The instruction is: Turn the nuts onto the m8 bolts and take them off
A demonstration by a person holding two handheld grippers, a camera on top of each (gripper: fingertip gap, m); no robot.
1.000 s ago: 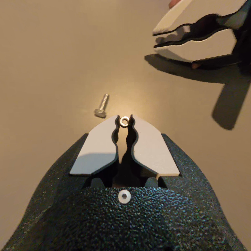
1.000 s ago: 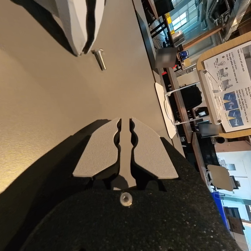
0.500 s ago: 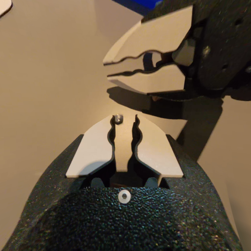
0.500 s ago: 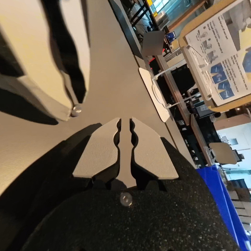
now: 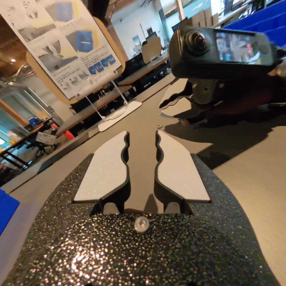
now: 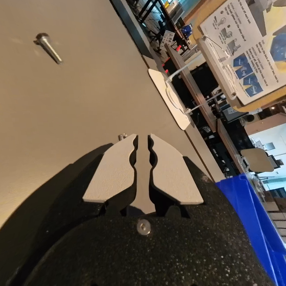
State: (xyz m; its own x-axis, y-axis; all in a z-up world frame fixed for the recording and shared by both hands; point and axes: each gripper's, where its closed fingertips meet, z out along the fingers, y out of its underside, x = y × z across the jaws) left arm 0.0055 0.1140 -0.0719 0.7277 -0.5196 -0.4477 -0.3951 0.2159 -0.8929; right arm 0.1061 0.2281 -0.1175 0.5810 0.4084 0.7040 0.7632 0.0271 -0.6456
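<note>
- Nut (image 5: 159, 125) now lies loose on the counter (image 5: 232, 178), released from the left gripper (image 5: 141, 133), whose jaws have spread wide.
- Bolt (image 6: 49, 48) lies well apart; right gripper (image 6: 142, 136) jaws slightly parted, empty, so unthreading looks complete.

Left tongs (image 5: 142, 133) now spread wide, nut (image 5: 159, 125) released — lying on table (image 5: 232, 178), just ahead.

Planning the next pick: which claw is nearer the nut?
Right. The right claw has its tip right beside the nut; the left claw sits a little short of it, nut just ahead.
</note>
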